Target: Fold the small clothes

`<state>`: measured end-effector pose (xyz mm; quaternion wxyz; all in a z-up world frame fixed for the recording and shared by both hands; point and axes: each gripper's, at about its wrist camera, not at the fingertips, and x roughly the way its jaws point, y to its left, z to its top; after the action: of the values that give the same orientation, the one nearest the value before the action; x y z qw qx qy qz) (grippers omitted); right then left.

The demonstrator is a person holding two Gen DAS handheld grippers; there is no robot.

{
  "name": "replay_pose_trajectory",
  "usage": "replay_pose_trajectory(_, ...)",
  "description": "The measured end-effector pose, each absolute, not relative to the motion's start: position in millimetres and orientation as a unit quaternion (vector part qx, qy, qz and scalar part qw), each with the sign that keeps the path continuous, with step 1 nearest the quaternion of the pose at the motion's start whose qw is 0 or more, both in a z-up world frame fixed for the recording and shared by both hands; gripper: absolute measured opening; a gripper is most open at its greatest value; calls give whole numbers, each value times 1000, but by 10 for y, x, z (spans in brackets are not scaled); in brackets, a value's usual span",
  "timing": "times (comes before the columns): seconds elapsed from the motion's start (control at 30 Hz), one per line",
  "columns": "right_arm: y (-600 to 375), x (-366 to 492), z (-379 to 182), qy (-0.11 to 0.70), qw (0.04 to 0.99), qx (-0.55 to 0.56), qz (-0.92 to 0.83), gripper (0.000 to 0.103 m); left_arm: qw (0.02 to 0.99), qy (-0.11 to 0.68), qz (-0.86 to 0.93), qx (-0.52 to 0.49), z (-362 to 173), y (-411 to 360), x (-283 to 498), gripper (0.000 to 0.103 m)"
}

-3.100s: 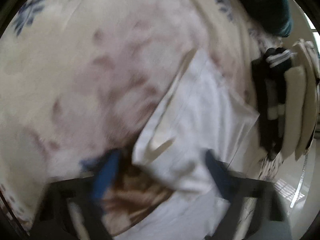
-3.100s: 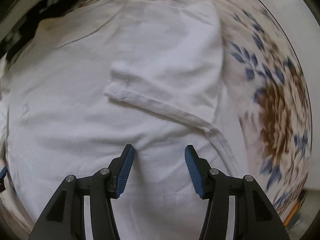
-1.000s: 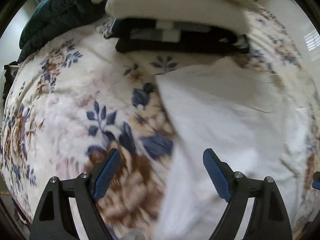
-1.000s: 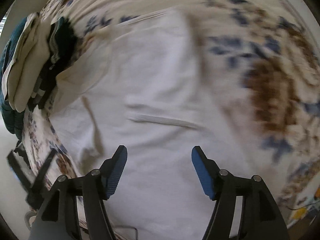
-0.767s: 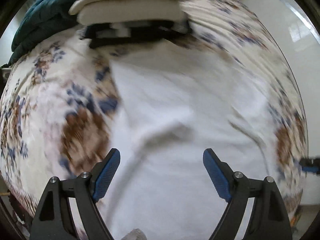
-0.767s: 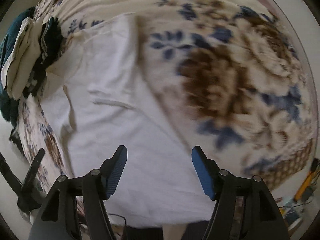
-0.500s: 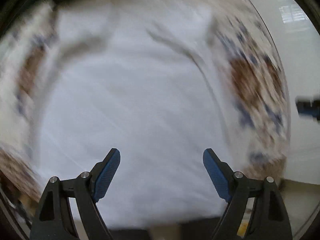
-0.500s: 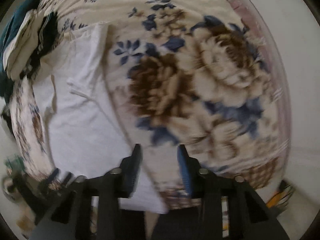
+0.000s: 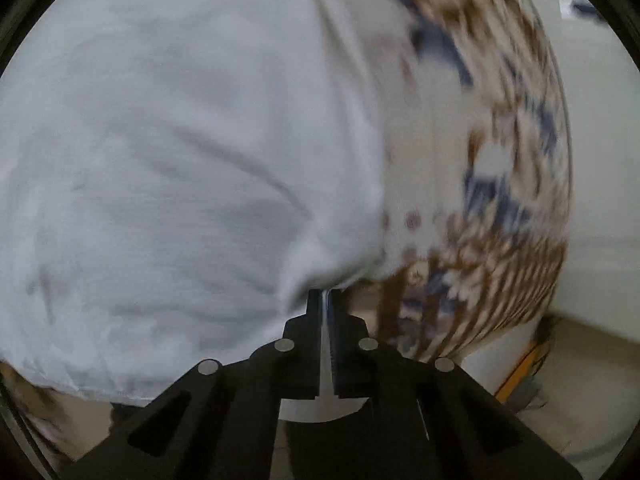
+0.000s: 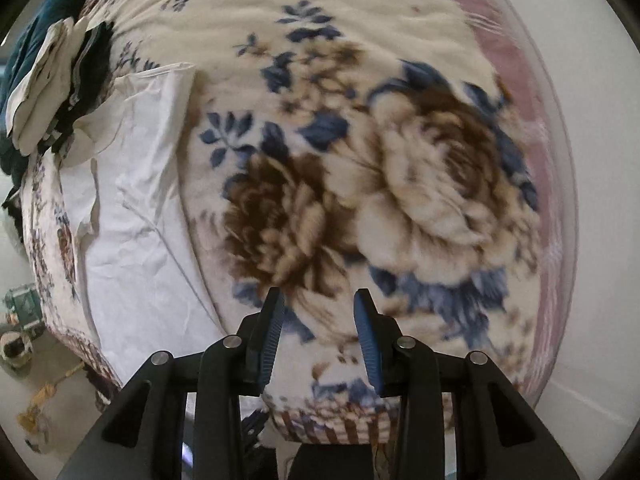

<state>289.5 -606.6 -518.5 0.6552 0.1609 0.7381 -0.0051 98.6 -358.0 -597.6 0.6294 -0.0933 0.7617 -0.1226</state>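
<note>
Spread over the bed, a floral blanket [image 10: 400,184] is carrying everything. Left tongs [image 9: 325,300] are pinching together on the near corner of a white T-shirt [image 9: 180,152], which is bunching at their tips. Right tongs [image 10: 318,320] are hovering partly apart over the blanket's printed flowers, gripping nothing. Farther left, the shirt is lying flat, with a stack of folded clothes [image 10: 52,92] touching its far end.

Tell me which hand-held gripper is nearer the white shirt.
Left. The left hand-held gripper is shut on the white shirt's edge; the right hand-held gripper hangs open above the floral blanket, beside it.
</note>
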Motion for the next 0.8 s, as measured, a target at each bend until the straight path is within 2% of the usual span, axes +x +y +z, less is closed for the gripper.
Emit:
replay_pose_trajectory(0.17,-5843,3416,-5367,729,662,172,35,39,659,735,-87,-135,-5639,-3086,1077,1)
replay_pose_trajectory(0.33,-5668,4037,-5624,716,658,226,57,46,677,713,-53,-174,-5363,-2549,1129,1)
replay_pose_trajectory(0.7,-5254,4949,-6375,715,584,376,75,47,693,686,-9,-221,-5005,-1919,1004,1)
replay_pose_trajectory(0.73,-5196,4970,-6419,716,580,384,69,33,694,684,-7,-222,-4997,-1890,998,1)
replay_pose_trajectory(0.77,-5160,4985,-6428,715,582,383,60,11,695,684,-4,-224,-4985,-1845,995,1)
replay_pose_trajectory(0.8,-5093,5006,-6411,716,588,372,51,6,694,683,-1,-227,-4973,-1788,988,1)
